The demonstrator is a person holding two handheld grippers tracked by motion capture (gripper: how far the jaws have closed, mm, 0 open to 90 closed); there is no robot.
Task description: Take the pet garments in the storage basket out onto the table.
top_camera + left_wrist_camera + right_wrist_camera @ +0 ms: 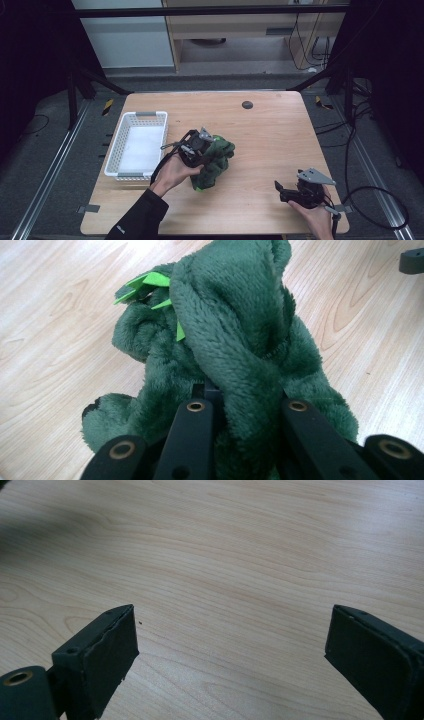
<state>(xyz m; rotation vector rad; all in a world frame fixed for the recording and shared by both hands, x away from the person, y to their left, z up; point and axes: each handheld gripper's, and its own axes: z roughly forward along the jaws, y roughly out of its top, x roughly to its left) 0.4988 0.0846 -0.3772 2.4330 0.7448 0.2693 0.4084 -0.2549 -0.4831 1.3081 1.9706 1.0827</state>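
1. Dark green plush, with bright green felt spikes, makes up the soft stuffed toy lying near the middle of the pale wooden table, just right of the white plastic slotted basket.
2. The left gripper is clamped on the toy: in the left gripper view a thick fold of plush is pinched between the two black jaws, and the rest of the body spreads out on the table beyond them.
3. The right gripper sits well apart near the table's right front corner, its jaws spread wide with nothing but bare wood between them.
4. Likely step in hand: getting the toy moved, probably into the basket beside it, which has nothing in it.
5. Risks as I judge them:
   - The grip is on a loose fold, not the body, so the plush could slide out under the toy's own weight once lifted.
   - The hanging limbs may catch on the basket's near rim and tip or shove the light basket.
   - A release too near the rim could leave the toy draped over the wall instead of inside.
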